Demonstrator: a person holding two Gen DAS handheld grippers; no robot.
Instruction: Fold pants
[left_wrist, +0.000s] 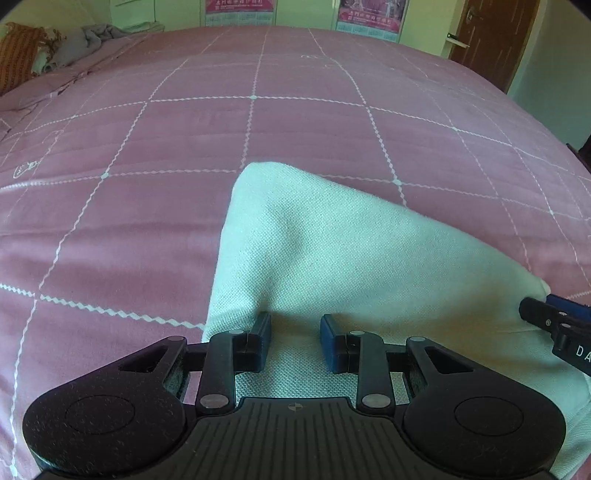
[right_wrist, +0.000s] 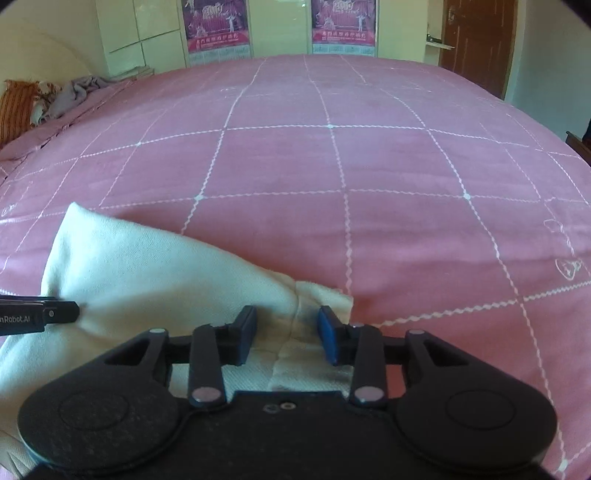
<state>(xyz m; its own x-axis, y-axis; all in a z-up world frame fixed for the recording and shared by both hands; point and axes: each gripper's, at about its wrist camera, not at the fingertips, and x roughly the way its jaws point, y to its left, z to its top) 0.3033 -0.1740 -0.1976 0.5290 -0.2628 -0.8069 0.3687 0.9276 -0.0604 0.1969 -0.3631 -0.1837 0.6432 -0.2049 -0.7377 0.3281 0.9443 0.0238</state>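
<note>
Where the pale pants (left_wrist: 332, 258) lay in a bunched fold on the pink checked bed (left_wrist: 184, 129), both tools were held low over the cloth. The left hand-held gripper (left_wrist: 294, 341) and the right hand-held gripper (right_wrist: 287, 336) were each parted, with fabric seen between the fingers but not pinched.

Soft, even daylight fills both views, tinting the bedspread (left_wrist: 184, 140) pink-mauve. Fisheye bulge bends its grid lines, corners beyond it vignette black, and far posters (right_wrist: 216, 26) look blurred.
</note>
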